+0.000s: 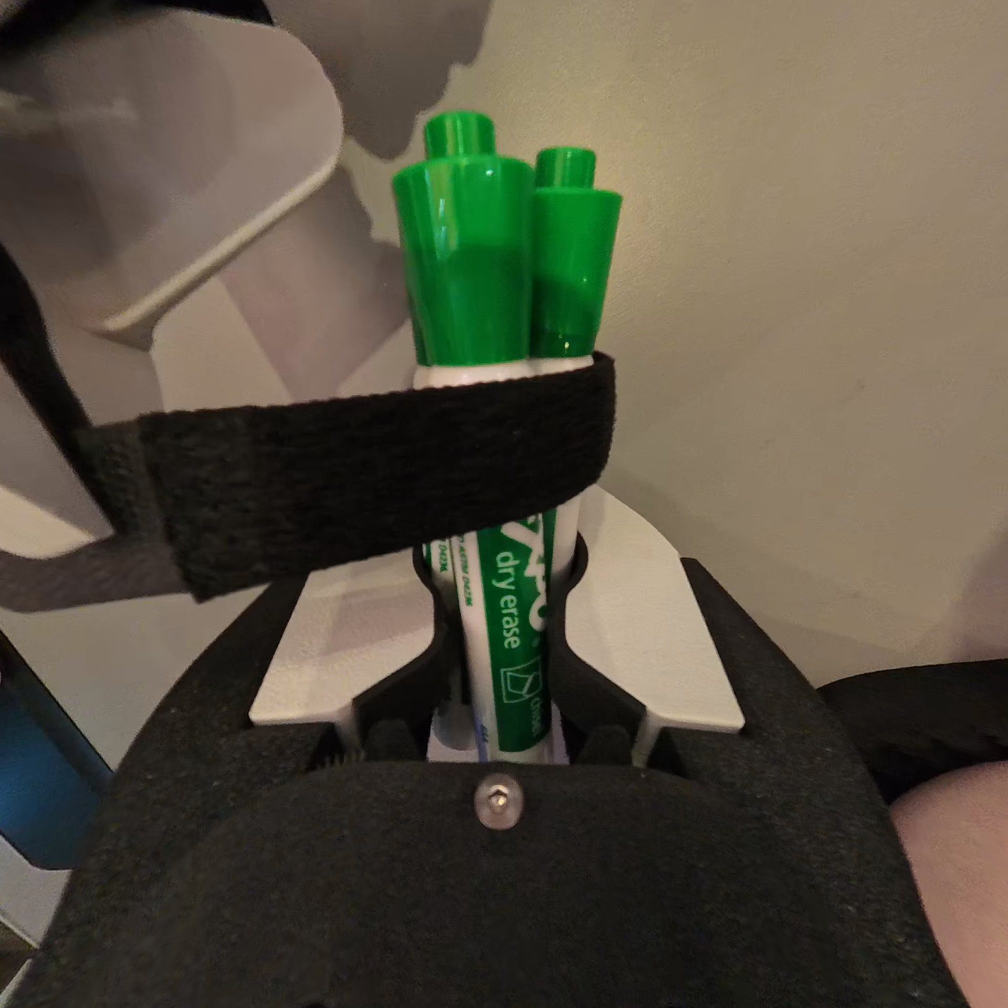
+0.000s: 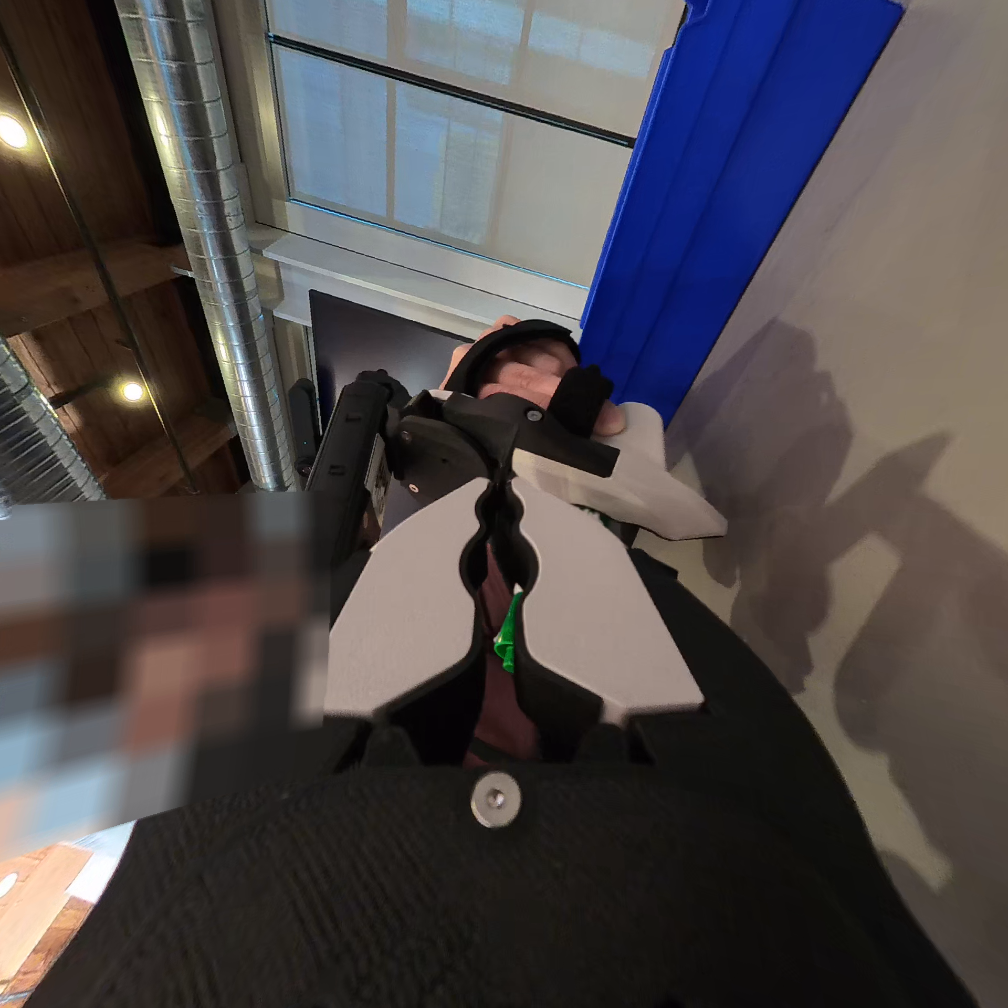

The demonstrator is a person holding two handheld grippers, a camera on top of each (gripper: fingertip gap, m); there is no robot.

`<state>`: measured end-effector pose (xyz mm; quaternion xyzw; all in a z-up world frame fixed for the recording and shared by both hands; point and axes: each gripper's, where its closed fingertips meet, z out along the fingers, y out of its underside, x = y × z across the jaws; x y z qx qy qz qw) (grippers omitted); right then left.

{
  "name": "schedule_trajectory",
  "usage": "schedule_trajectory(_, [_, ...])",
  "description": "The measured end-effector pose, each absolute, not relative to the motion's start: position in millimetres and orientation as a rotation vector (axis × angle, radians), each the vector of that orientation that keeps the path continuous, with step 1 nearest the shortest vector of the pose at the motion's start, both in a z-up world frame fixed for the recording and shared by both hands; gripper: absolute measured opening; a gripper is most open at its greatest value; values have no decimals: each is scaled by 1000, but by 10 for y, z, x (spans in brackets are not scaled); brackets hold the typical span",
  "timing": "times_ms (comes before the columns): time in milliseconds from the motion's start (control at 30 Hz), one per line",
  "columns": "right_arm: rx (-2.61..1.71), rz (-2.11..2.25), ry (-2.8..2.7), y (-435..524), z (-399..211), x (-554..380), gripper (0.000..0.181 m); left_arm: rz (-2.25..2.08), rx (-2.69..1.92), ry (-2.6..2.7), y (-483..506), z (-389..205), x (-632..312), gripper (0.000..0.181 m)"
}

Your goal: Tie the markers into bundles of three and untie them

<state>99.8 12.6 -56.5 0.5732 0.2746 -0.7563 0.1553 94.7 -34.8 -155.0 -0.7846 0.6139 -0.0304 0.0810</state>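
Three green-capped markers (image 1: 491, 262) with white barrels stand upright between the fingers of my left gripper (image 1: 499, 551), which is shut on their barrels. A black hook-and-loop strap (image 1: 382, 469) wraps around the barrels just below the caps and runs off to the left. Its end sits between the blurred white fingers of my right gripper (image 1: 82, 463). In the right wrist view my right gripper (image 2: 499, 485) is shut with the black strap (image 2: 499, 523) pinched at its tips. A green cap (image 2: 504, 638) shows through the gap behind them. The left gripper (image 2: 627, 480) is just beyond.
A blue bin (image 2: 709, 218) stands against the pale table surface (image 2: 900, 382) and also shows in the left wrist view (image 1: 33, 763). A person's hand (image 2: 529, 376) grips the left gripper's handle. A window and a metal duct (image 2: 207, 218) are behind.
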Motion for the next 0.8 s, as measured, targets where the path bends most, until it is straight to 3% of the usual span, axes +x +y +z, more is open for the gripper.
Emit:
schedule_trajectory(33, [1652,-2171,783,137,-572,994,3,-93,-2345,1834,-349,-1546,947,41])
schedule_trajectory(800, [1826,-2165,633,222,-832,864,6,-124,-2358,1834,-376,-1557,952,41])
